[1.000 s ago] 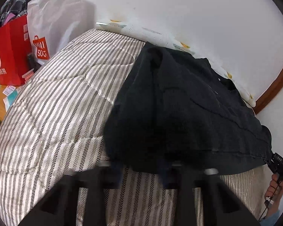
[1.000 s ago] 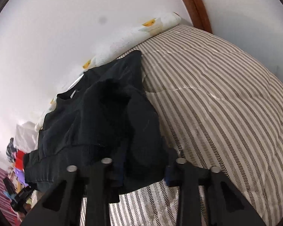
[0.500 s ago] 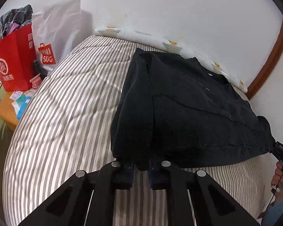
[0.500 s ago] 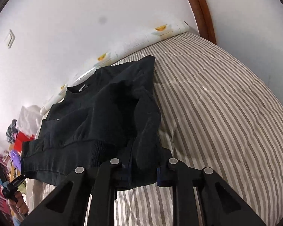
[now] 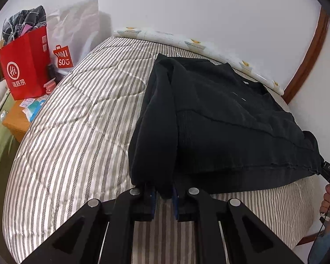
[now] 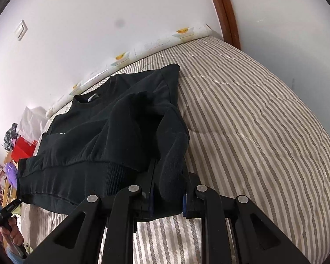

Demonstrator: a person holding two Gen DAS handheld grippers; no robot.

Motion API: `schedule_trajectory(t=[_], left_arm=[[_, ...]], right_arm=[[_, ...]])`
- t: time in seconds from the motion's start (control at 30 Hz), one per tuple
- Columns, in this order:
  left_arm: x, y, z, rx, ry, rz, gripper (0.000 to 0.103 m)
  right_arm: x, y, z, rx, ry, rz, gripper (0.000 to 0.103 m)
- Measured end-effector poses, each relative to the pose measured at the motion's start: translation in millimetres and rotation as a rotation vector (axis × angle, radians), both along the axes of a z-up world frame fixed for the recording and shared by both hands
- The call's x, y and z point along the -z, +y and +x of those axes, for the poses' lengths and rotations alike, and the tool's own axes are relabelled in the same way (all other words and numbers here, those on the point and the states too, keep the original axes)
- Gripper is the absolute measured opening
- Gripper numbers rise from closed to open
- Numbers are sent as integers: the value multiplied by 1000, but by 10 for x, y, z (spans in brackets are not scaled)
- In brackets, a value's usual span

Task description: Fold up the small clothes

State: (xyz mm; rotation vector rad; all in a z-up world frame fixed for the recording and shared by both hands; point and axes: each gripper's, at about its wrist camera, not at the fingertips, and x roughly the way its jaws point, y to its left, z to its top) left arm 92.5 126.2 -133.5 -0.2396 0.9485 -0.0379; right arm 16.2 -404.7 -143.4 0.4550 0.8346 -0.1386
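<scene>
Black sweatshirt [image 5: 220, 118] lies sleeve-folded on striped quilt [image 5: 77, 132], hem corners pinched by left claw [image 5: 164, 194] and right claw [image 6: 167, 194]

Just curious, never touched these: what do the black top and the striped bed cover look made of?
Black sweatshirt: likely thick matte cotton-type knit, with ribbed hem and soft folds. Striped quilt: woven fabric with slight sheen, apparently padded, judging by its stitched quilting lines.
</scene>
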Motion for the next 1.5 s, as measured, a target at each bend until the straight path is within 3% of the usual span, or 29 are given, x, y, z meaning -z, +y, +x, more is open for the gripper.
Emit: schedule_trajectory(t=[0.17,0.33,0.47,0.63,0.77,0.9,1.07,1.23,1.5], left_arm=[[36,5,-14,0,14,-2,13],[7,-16,-72,15,16,15,17],[7,-30,-147,29,25,14,19],[-5,-35,-324,83,32,-39,19],[-102,-138,-449,124,-6,-17,19],[-135,-265,-421,170,-4,-36,19],[-67,-378,-295,202,35,-58,19],[-12,-432,-150,208,56,-67,19],[-4,-510,125,215,80,-33,19]], right_arm=[[14,67,-32,36,27,-44,26],[-107,66,-195,80,42,-20,30],[-269,251,-337,70,46,-129,36],[-483,658,-486,8,-12,-244,36],[-523,1021,-506,-121,-35,-274,36],[-350,1263,-423,-229,-14,-255,30],[-83,1297,-244,-238,55,-221,20],[-47,1282,-137,-227,80,-229,13],[-88,1296,65,-203,72,-275,12]])
